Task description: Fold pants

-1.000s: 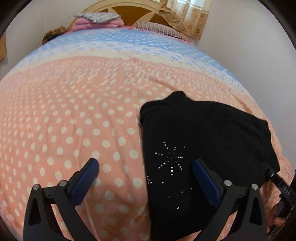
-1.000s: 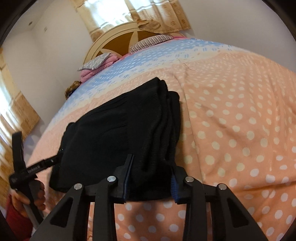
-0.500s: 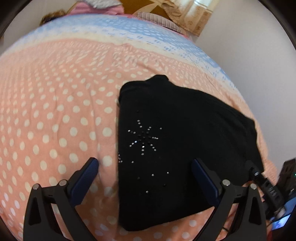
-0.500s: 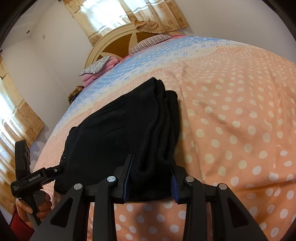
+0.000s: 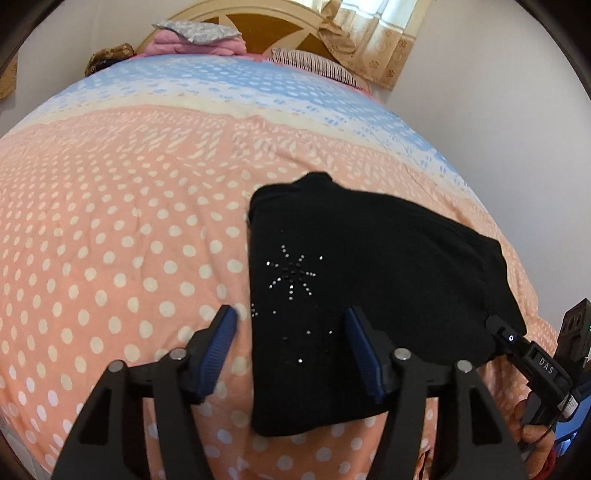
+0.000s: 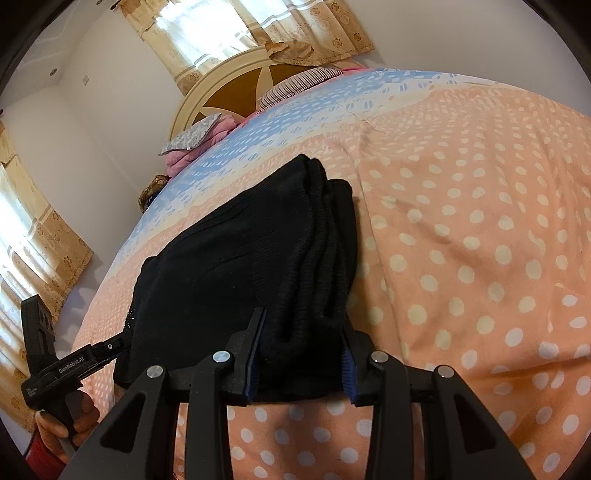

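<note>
Left wrist view: the folded black pants (image 5: 369, 295) are seen lying on the peach, white-dotted bedspread (image 5: 110, 240), to the right of the middle, with a starburst of small rhinestones (image 5: 291, 273) on the top layer. The left gripper (image 5: 290, 332) is held over the near left edge of the bundle, and its blue-padded fingers (image 5: 218, 350) are closing. One finger is seen over the bare bedspread and the other over the black cloth, so that the edge of the pants lies between them, but no pad is shown pressing on the fabric. At the far right of this view the right gripper is seen at the corner of the pants, with a hand (image 5: 535, 435) on its handle.

From the right wrist view, the right gripper (image 6: 301, 350) is seen clamped on the thick stacked edge of the pants (several ribbed layers are bunched between its blue pads). The bundle is stretched away from it across the bedspread toward the pale blue band near the head of the bed. At lower left the left gripper is seen with its tip at the opposite edge of the pants. A headboard (image 6: 229, 92), a striped pillow (image 6: 295, 85), pink folded bedding (image 6: 199, 147) and patterned curtains (image 6: 229, 33) are seen beyond.
</note>
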Available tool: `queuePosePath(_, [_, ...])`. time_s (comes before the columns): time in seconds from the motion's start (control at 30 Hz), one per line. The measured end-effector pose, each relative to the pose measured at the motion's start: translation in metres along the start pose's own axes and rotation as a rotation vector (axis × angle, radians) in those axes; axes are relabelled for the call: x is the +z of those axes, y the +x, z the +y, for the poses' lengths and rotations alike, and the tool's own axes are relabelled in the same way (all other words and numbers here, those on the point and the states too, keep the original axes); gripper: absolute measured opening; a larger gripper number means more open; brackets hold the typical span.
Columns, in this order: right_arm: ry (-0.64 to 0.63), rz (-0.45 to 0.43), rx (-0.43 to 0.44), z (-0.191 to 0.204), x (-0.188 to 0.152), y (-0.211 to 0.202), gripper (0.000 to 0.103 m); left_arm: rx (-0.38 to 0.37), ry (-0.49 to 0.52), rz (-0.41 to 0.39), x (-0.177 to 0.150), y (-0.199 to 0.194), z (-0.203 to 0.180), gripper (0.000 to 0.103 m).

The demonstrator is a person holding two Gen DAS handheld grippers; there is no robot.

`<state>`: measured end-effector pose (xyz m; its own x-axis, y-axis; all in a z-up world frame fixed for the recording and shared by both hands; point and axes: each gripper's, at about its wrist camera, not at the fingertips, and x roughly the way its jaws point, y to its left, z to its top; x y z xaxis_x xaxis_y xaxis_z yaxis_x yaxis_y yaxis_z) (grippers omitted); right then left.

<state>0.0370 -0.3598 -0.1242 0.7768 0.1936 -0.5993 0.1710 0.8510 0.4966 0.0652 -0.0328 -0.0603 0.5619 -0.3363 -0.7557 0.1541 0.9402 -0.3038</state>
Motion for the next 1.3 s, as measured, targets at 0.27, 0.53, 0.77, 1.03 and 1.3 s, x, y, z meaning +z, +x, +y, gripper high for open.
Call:
queuePosePath(0.27, [0.023,0.003,0.019,-0.006,0.002,0.0,0.037,-0.027,0.044,-0.012,0.006,0.006,0.002,0.065])
queuePosePath(0.53, [0.032,0.006,0.027,-0.01,0.003,0.001,0.037,-0.099,-0.064,0.074,0.002,0.013,0.0,0.078])
queuePosePath(0.77, [0.041,0.006,0.032,-0.012,0.003,0.001,0.037,-0.2,-0.205,0.093,0.009,0.012,0.016,0.063])
queuePosePath(1.03, [-0.064,-0.001,-0.048,0.006,0.0,0.001,0.036,-0.055,-0.085,0.032,0.01,0.002,-0.005,0.017])
queuePosePath(1.3, [-0.152,-0.025,-0.13,0.021,-0.003,0.001,0.035,0.168,0.008,0.009,0.017,0.022,-0.026,0.057])
